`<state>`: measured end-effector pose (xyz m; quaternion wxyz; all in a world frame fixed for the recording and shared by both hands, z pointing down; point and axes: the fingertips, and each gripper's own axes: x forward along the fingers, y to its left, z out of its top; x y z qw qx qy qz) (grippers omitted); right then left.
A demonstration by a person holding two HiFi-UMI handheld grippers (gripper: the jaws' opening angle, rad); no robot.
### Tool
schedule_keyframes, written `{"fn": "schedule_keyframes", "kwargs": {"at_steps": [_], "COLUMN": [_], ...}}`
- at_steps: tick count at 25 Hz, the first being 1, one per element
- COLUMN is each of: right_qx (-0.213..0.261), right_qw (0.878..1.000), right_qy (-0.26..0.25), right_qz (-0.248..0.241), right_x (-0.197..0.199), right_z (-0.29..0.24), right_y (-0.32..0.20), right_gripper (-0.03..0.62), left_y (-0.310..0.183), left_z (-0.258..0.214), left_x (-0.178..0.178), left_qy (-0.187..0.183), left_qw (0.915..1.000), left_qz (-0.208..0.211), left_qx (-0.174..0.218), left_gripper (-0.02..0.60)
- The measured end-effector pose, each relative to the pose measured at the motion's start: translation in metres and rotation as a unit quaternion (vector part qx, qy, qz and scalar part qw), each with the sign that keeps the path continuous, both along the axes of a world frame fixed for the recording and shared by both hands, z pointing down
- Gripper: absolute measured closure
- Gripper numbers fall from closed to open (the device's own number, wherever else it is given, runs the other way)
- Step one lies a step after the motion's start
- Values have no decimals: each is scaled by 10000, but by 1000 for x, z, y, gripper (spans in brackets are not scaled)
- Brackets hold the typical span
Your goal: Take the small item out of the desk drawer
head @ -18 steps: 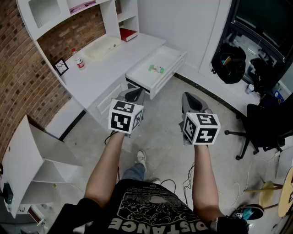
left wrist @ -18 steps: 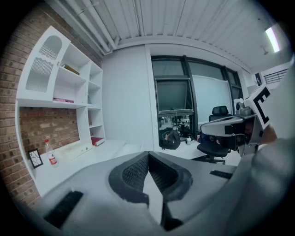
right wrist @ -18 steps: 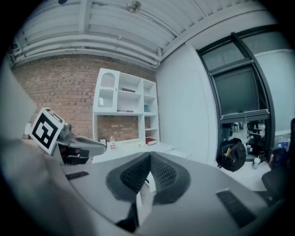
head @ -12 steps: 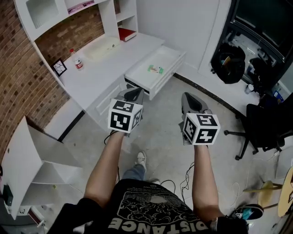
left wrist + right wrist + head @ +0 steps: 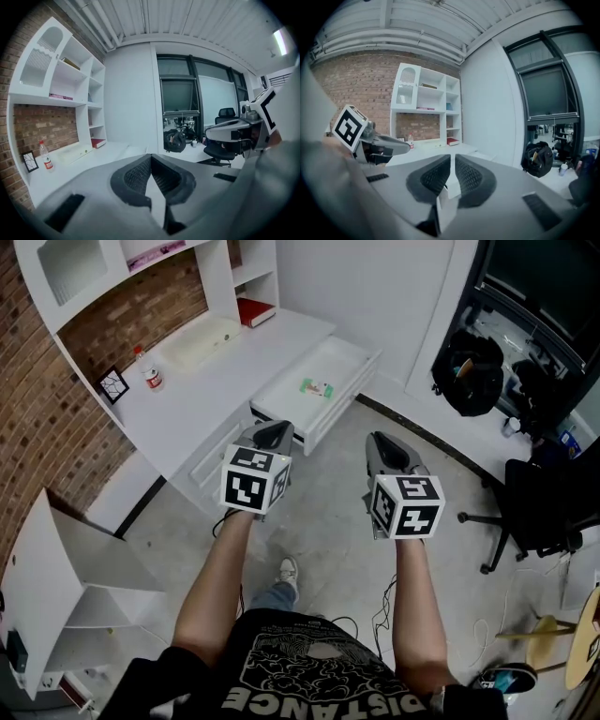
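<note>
The white desk drawer (image 5: 349, 360) stands pulled open, and a small green-and-white item (image 5: 317, 387) lies flat inside it. Both grippers hang in the air in front of the desk, over the floor, short of the drawer. My left gripper (image 5: 275, 431) is shut and holds nothing; its pads meet in the left gripper view (image 5: 151, 159). Level with it, my right gripper (image 5: 383, 441) is also shut and empty (image 5: 453, 159). In both gripper views the jaws' bodies hide the drawer and the item.
On the white desk (image 5: 216, 371) stand a bottle (image 5: 150, 371), a small picture frame (image 5: 112, 385), a shallow tray (image 5: 202, 341) and a red book (image 5: 255, 311). A black backpack (image 5: 469, 367) and an office chair (image 5: 544, 512) are at the right. A cabinet door (image 5: 56, 568) hangs open at lower left.
The head view has drifted slightly, so the desk sits a little further left. Both grippers stay shut and almost where they were; the right one has edged slightly left.
</note>
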<state>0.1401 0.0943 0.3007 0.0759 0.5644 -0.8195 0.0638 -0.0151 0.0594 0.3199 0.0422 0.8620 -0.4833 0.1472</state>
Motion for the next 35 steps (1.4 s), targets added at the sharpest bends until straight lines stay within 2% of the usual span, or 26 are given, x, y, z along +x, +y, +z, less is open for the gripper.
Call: {"fn": "schedule_keyframes", "kwargs": {"at_steps": [16, 35], "right_qx": [-169, -479], "right_qw": [9998, 9981], "right_qy": [117, 386], "right_qz": [14, -5], "right_x": [-11, -47], "right_z": [13, 26], "right_y": [-97, -204], "right_gripper": [488, 379], "left_y": [-101, -215], "left_z": [11, 21], "left_x": [-7, -33], "left_qy": [41, 171], "left_qw": [9999, 9992], "left_qz": [73, 254], "left_qx": [-101, -266], "left_gripper": [572, 572]}}
